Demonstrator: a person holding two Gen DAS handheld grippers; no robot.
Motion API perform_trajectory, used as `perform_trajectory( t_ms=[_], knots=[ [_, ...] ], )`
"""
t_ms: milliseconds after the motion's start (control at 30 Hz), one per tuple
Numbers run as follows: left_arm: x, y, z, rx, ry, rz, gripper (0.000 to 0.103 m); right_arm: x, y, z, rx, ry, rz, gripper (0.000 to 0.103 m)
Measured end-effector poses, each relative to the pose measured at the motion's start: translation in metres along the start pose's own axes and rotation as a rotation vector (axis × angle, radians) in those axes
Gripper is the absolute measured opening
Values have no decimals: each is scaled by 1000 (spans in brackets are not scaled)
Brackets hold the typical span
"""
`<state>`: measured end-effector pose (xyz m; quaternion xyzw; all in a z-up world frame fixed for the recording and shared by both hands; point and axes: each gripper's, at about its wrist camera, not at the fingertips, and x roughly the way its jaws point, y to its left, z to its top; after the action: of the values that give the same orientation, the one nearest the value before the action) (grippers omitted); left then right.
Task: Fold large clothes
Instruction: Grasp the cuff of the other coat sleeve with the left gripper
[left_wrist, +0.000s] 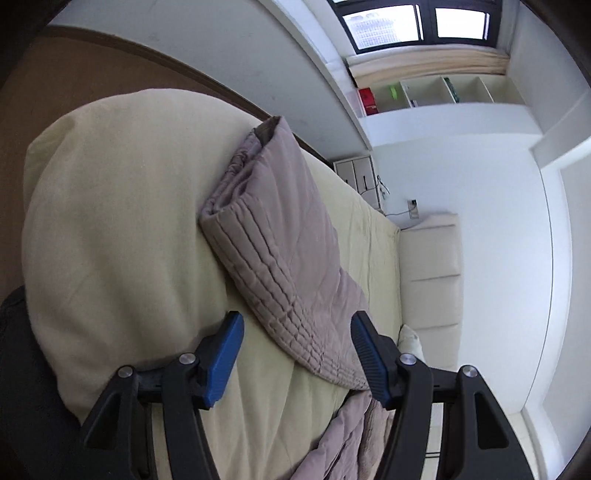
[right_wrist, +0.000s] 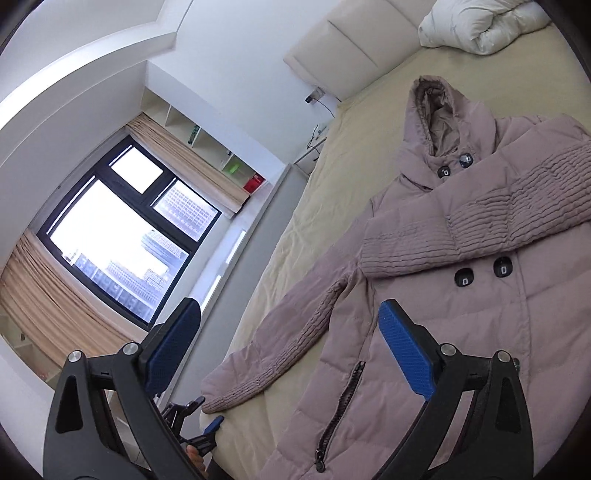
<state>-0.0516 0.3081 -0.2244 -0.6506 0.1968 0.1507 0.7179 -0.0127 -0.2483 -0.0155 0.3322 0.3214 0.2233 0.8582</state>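
Mauve quilted hooded coat (right_wrist: 461, 280) is lying on the pale yellow bed (right_wrist: 332, 206); right wrist view alone is showing hood, buttons, folded sleeve. Left hand-held gripper (left_wrist: 297, 354) is gaping empty over one sleeve; right hand-held gripper (right_wrist: 291, 350) is standing wide, empty.

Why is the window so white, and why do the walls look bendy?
Right wrist view: daylight overexposes the window, washing some panes white, and the fisheye lens curves the walls. Left wrist view: same bending, a dark round border, and the coat sleeve looks sharp.
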Motion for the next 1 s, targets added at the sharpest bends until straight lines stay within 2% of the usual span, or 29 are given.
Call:
perform_trajectory(
  t_ms=[133,267,300,333,367,400,433,533,633,700,767,833,900,1000],
  knots=[
    [12,11,10,-100,-60,36,63,-1,4,-2,33,1,1,99],
    [14,8,16,-105,-132,83,60,-10,7,-2,40,-1,2,99],
    [17,2,21,-85,-138,89,50,-11,7,-2,36,7,2,99],
    [21,-8,24,-45,-139,94,34,-11,7,-2,32,15,-2,99],
    [26,-20,29,6,-136,95,27,-12,6,-3,28,19,-8,99],
    [26,-36,29,88,-140,103,23,-14,3,-3,25,24,-12,98],
    [28,-51,29,174,-153,112,23,-16,0,-3,24,26,-15,98],
    [29,-112,7,514,-184,121,20,-23,-17,1,44,23,-34,97],
    [41,-169,-47,890,-157,111,19,-28,-37,8,74,31,-37,91],
    [52,-196,-99,1165,-138,102,18,-34,-51,15,102,36,-41,90],
    [60,-208,-154,1414,-124,81,17,-38,-64,22,134,42,-32,90],
    [64,-210,-204,1617,-124,58,17,-39,-73,27,169,68,-1,90],
    [62,-202,-252,1766,-115,24,17,-36,-80,30,201,112,51,90],
    [60,-188,-303,1948,-109,-22,17,-25,-81,31,238,181,119,90]
  ],
)
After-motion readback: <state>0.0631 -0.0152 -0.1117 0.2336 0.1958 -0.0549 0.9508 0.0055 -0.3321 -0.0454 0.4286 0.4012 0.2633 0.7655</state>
